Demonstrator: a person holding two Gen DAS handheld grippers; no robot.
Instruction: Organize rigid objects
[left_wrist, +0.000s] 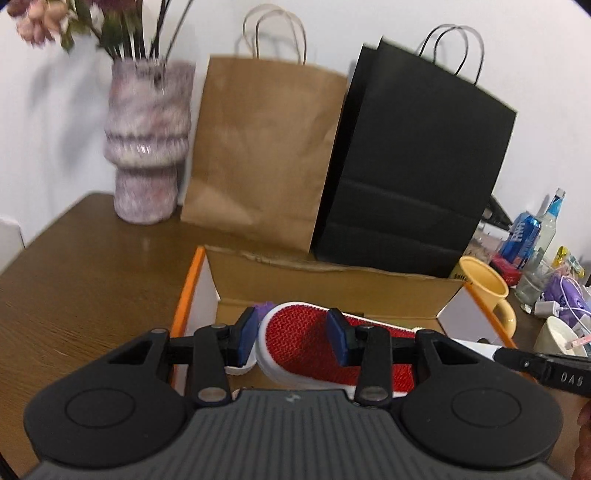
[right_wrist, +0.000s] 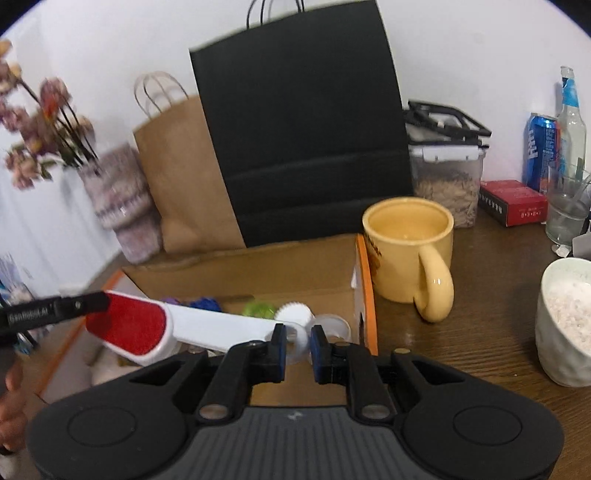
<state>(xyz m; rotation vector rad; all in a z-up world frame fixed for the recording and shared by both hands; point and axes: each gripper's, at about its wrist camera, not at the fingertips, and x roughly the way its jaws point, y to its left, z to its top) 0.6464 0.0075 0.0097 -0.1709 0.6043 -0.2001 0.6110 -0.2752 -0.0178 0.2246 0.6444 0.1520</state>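
Holding a lint brush (right_wrist: 147, 328) between them, two black hand-held grippers hovered over an open cardboard box (left_wrist: 332, 284) with orange edges. The brush had a white plastic body, an oval head covered in red fabric with a fine ribbed texture, and a long flat white handle ending in a ring. It lay almost level above the box, its red head toward the left side.

The left gripper (left_wrist: 295, 334) had its blue-padded fingers (left_wrist: 338, 339) on either side of the red head, one at the head's edge and one over its red face; whether they pressed on it could not be told. The right gripper (right_wrist: 298, 349) had its fingers nearly together, pinching the ring at the handle's end.

Inside the box, under the brush, lay small purple, blue, green and white items, too blurred to name. Behind the box stood a brown paper bag (left_wrist: 258, 147) and a black paper bag (left_wrist: 417, 155), with a mottled pink vase (left_wrist: 147, 140) of flowers to the left. A yellow mug (right_wrist: 410, 247) stood on the wooden table (left_wrist: 92, 266) just beside the box's right wall.
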